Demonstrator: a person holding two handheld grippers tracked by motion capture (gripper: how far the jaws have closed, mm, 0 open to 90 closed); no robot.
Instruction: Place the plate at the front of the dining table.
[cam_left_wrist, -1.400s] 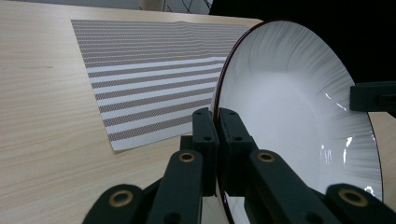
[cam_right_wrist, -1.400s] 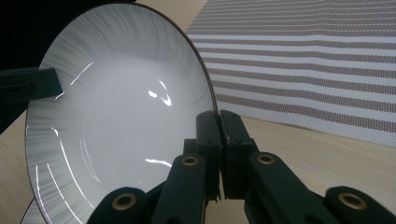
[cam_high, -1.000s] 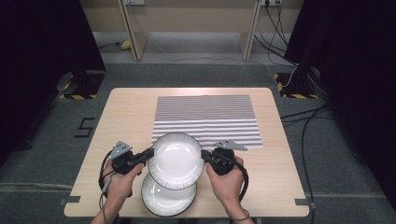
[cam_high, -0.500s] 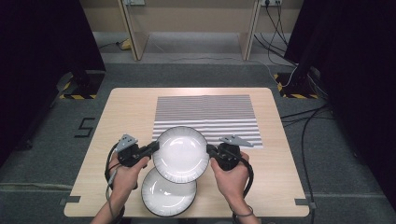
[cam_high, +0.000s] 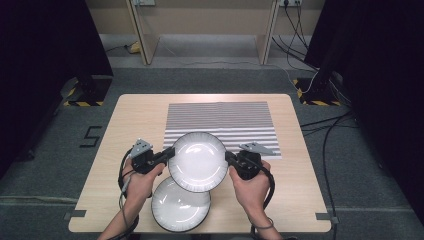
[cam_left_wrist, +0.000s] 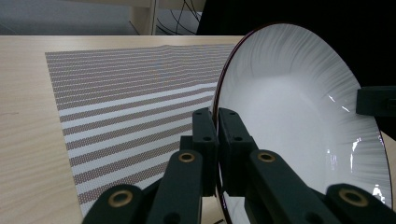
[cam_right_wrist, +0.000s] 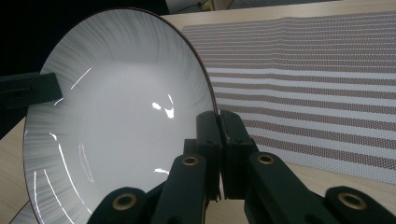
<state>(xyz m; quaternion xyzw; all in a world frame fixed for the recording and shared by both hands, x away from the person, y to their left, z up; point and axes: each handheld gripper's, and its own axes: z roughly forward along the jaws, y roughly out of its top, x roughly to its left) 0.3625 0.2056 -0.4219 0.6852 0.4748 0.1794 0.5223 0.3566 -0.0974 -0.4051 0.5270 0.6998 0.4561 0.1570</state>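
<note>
We see our right gripper (cam_right_wrist: 218, 122) at bottom centre, its jaws pinched on the rim of a white plate (cam_right_wrist: 116, 121) filling the left. A striped mat (cam_right_wrist: 317, 93) lies upper right on the wooden table (cam_right_wrist: 327, 186). The other gripper (cam_right_wrist: 28, 89) touches the plate's left edge.

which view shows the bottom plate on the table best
The high view: the lower plate lies flat near the table's front edge, partly covered by the lifted plate that both grippers clamp by the rim. The right gripper view catches perhaps a sliver of it at its bottom left corner; I can't make it out in the left gripper view.
</note>
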